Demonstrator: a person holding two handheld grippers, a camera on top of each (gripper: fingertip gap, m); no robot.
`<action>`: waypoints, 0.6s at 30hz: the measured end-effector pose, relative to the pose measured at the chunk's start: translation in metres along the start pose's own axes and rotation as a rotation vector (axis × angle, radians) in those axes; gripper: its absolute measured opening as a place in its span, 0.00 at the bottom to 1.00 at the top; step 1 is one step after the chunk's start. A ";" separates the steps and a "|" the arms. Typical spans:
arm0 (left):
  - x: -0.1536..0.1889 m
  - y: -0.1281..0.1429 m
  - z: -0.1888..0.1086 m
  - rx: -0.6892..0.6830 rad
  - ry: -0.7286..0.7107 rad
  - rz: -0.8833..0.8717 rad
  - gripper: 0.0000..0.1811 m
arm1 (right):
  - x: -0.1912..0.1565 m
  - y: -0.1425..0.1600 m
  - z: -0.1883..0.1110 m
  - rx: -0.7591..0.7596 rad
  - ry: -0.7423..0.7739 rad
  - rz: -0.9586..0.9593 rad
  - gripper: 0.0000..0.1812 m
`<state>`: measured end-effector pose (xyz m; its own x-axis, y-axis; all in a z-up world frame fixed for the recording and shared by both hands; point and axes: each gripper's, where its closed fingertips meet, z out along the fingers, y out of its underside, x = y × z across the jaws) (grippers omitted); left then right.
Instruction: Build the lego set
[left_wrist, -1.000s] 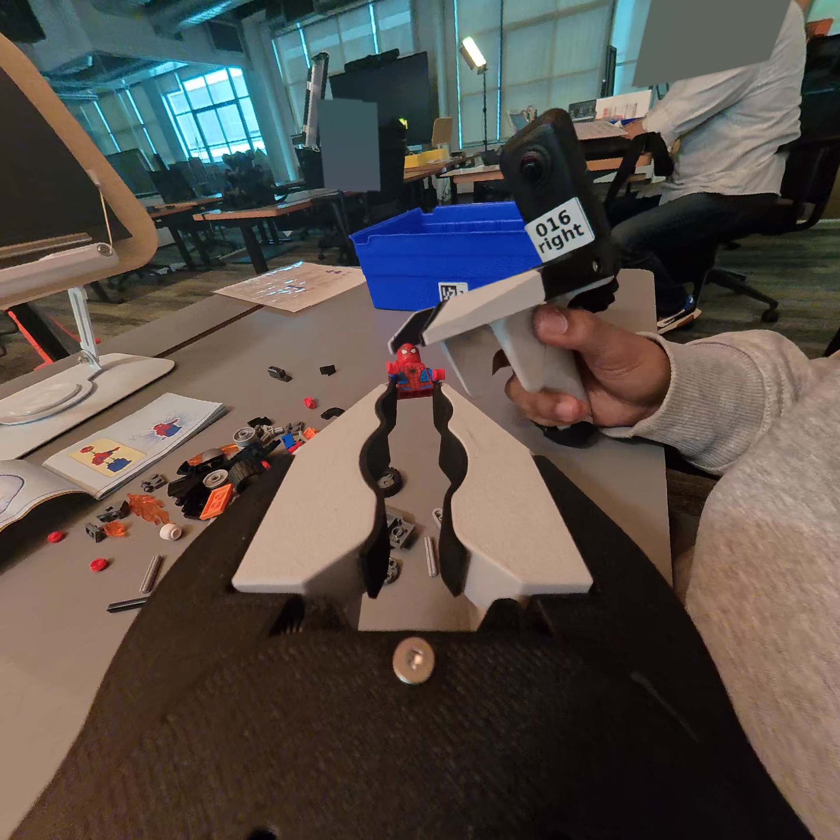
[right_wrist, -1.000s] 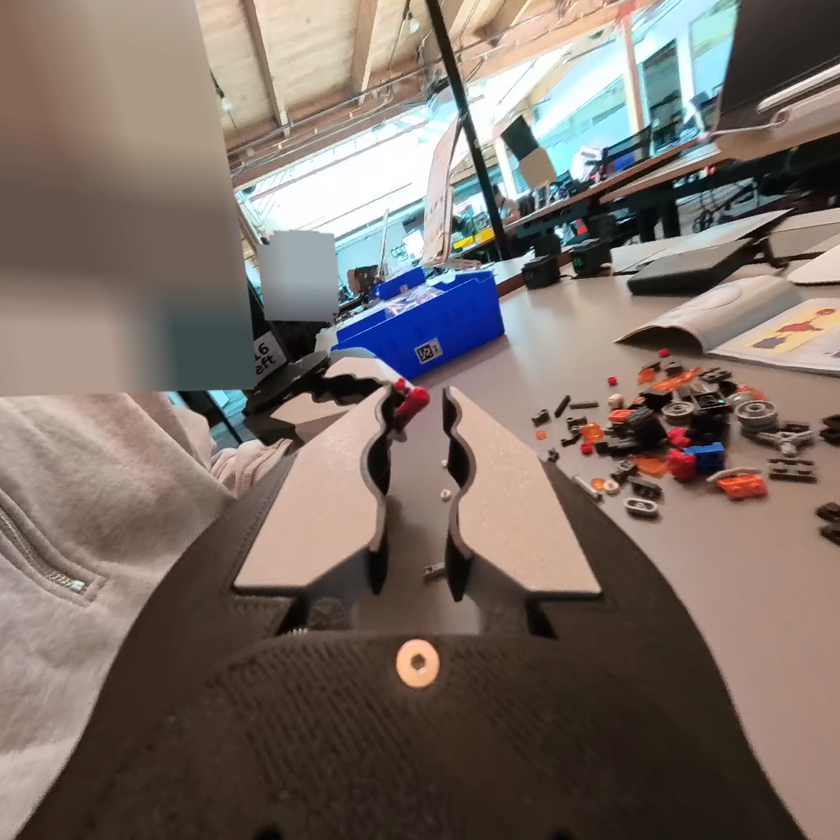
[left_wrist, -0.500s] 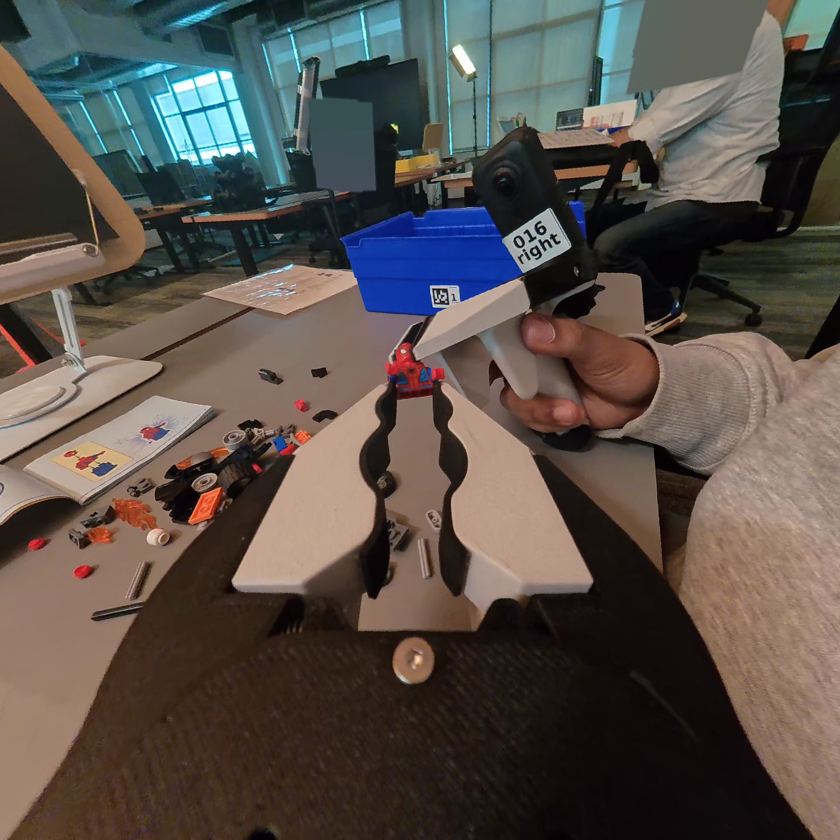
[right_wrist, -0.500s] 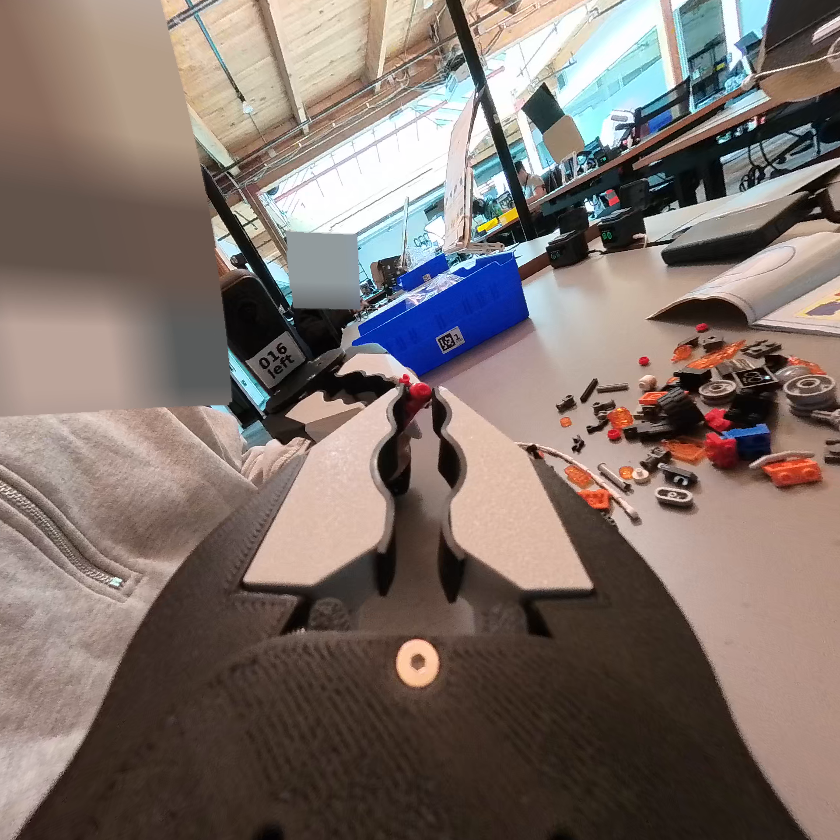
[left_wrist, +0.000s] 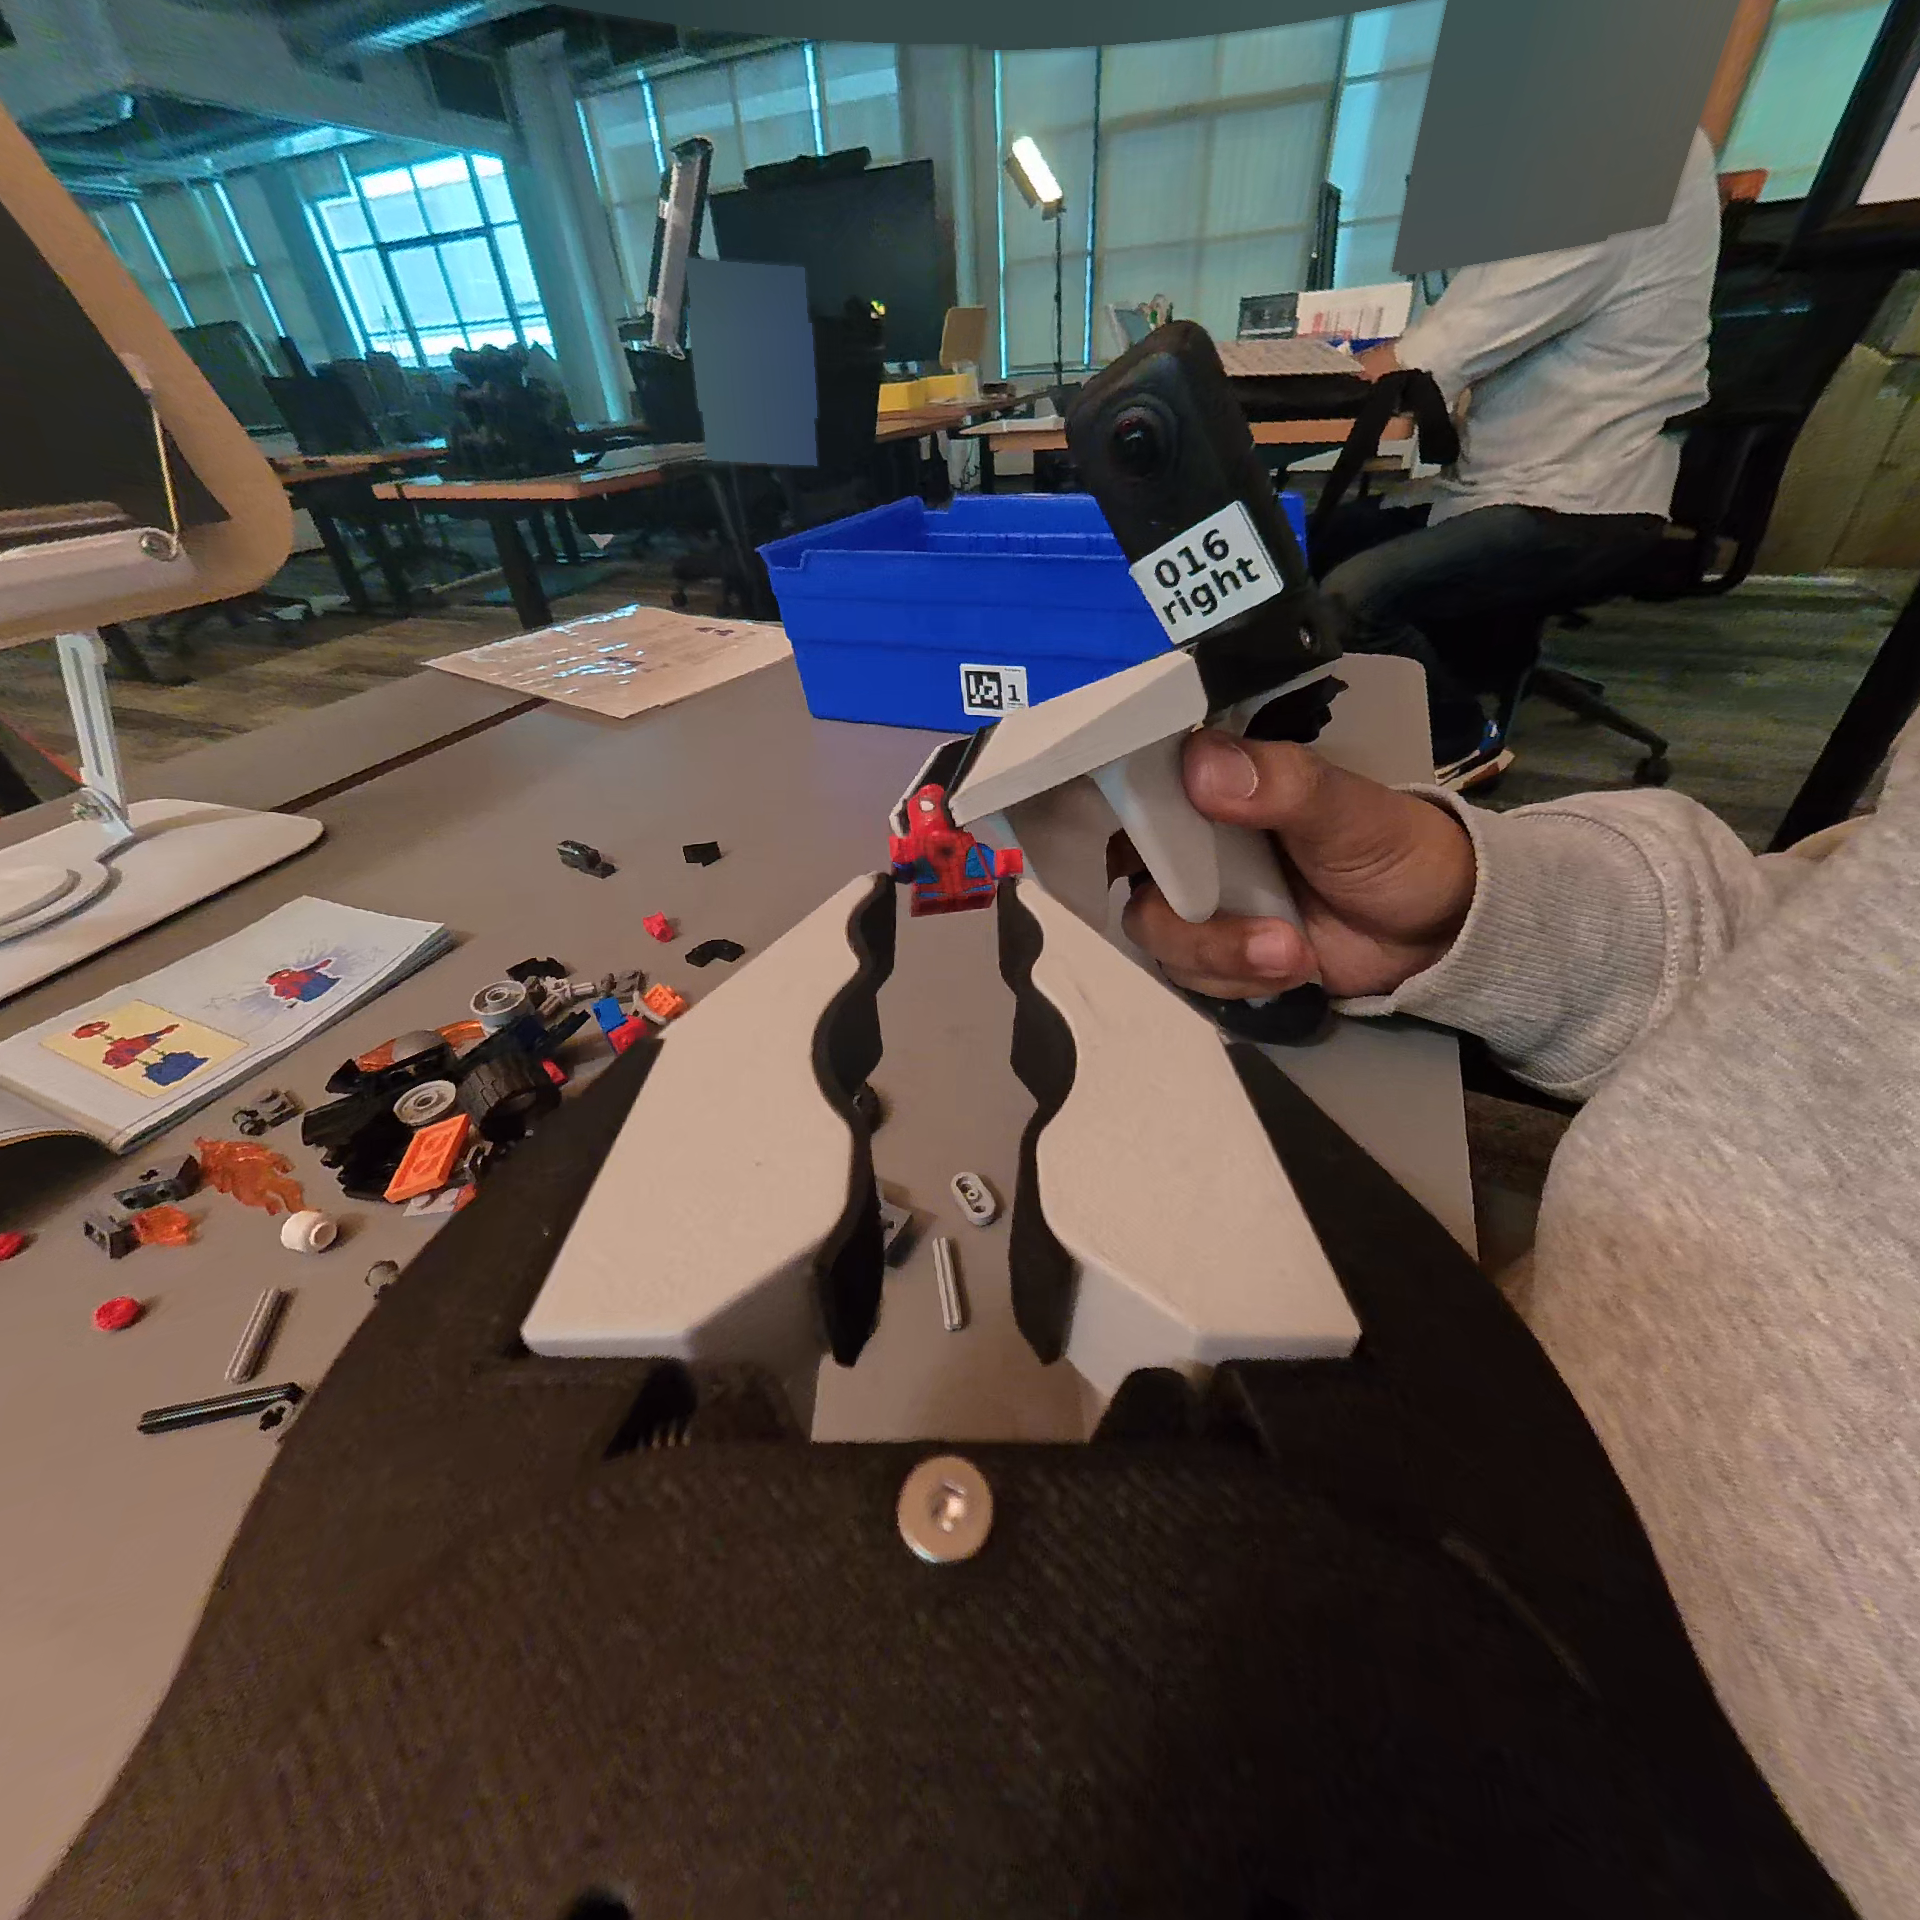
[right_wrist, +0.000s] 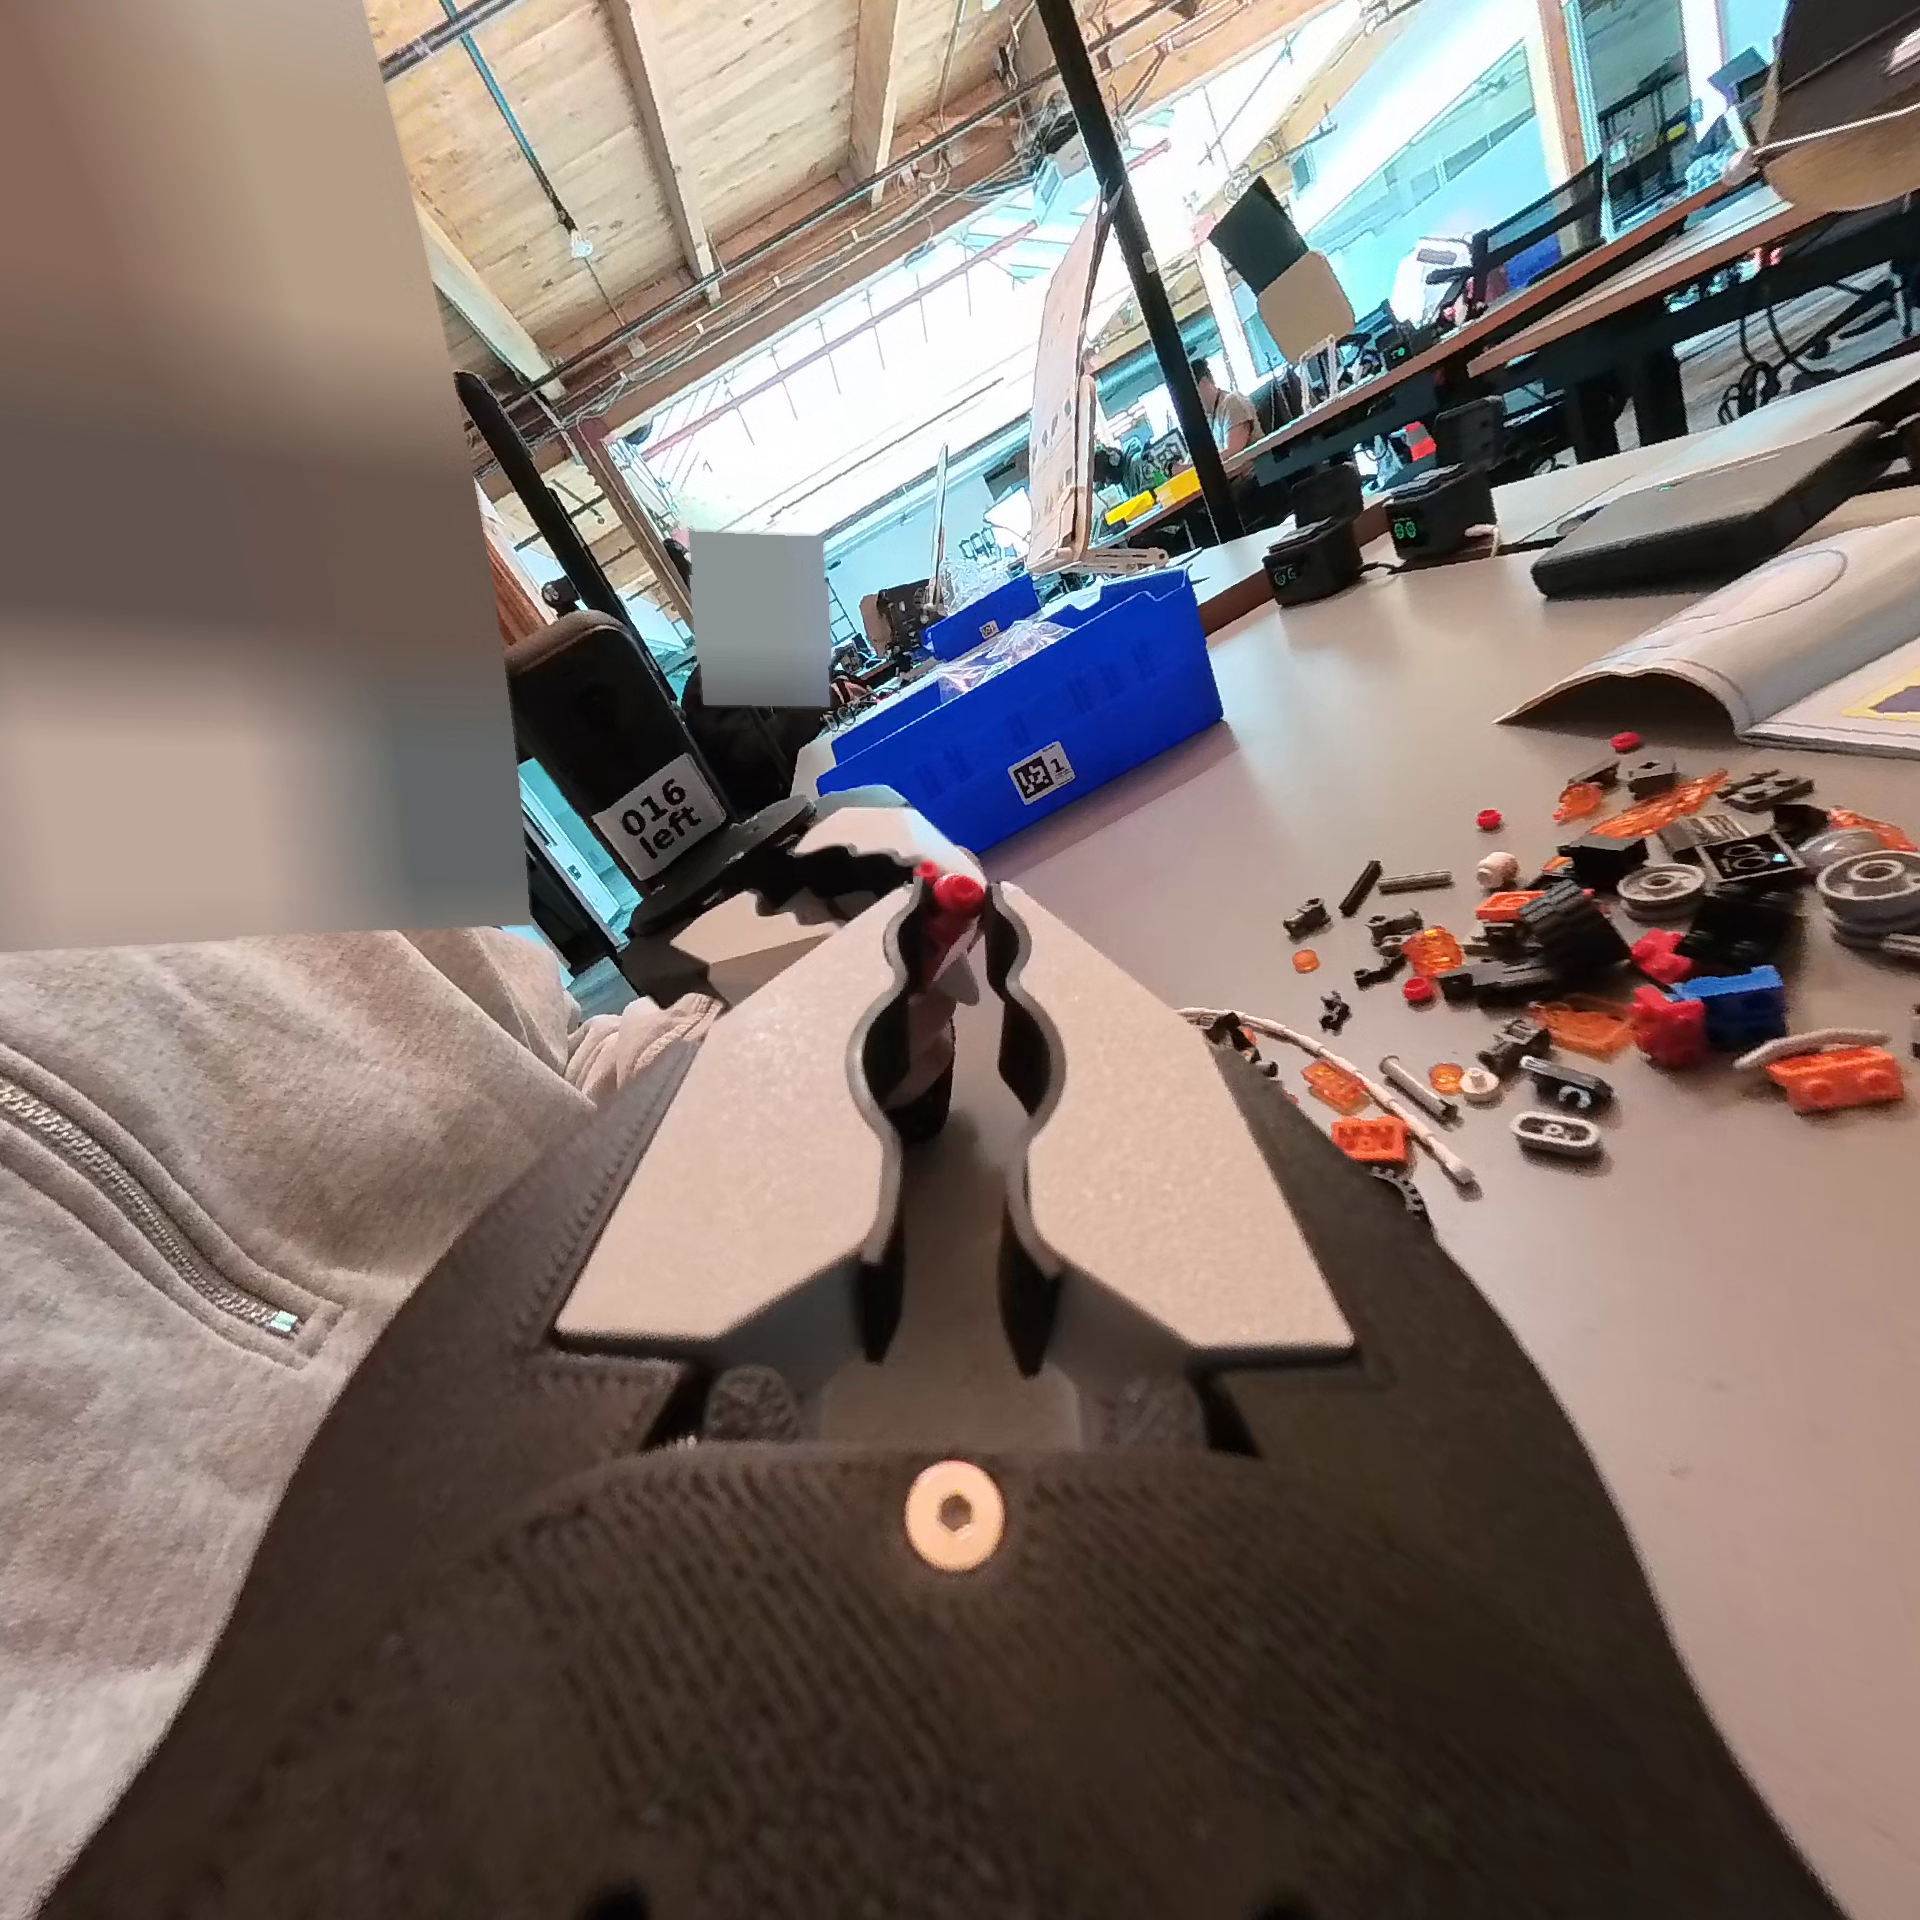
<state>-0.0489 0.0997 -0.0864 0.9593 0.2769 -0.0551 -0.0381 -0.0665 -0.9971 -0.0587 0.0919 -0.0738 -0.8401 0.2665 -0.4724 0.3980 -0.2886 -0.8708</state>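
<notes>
The red and blue toy figure (left_wrist: 951, 857) is pinched by its lower body between the tips of the left gripper (left_wrist: 948, 894), whose jaws stand narrowly apart, closed on the figure. It is held upright in the air above the grey table (left_wrist: 727, 748). Its legs are hidden behind the fingertips, so only the head, chest and arms show.

The right gripper (right_wrist: 954, 904) meets it from the side. In the left wrist view its jaw tips cover the top of the figure's head, and the contact itself is hidden. In the right wrist view the jaws are narrow and a small red part (right_wrist: 956, 891) sits between their tips, likely the figure's head, though the close, blurred view leaves that uncertain. A pale sliver just below it, deeper between the fingers, cannot be made out.

A hand (left_wrist: 1320, 883) in a grey sleeve holds the right gripper's handle.

On the table lies a scatter of loose pieces (right_wrist: 1662, 935): black, orange, red, blue, grey wheels. A booklet (left_wrist: 208, 1018) lies open beside them, partly cut off at the frame edge. A blue bin (left_wrist: 935, 613) stands farther back, its contents barely visible.
</notes>
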 end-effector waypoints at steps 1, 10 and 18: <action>0.000 0.000 0.000 -0.001 0.002 -0.003 0.09 | 0.000 0.000 0.000 -0.001 0.000 -0.002 0.05; 0.000 0.003 -0.001 -0.024 0.047 -0.074 0.08 | 0.000 0.003 0.001 -0.034 0.073 -0.150 0.05; 0.000 0.005 -0.001 -0.035 0.074 -0.128 0.07 | 0.001 0.004 0.002 -0.055 0.120 -0.246 0.05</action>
<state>-0.0489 0.0983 -0.0914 0.9738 0.2136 0.0777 0.0944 -0.0688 -0.9932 -0.0585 0.0891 -0.0777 -0.8657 0.4305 -0.2554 0.2092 -0.1522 -0.9659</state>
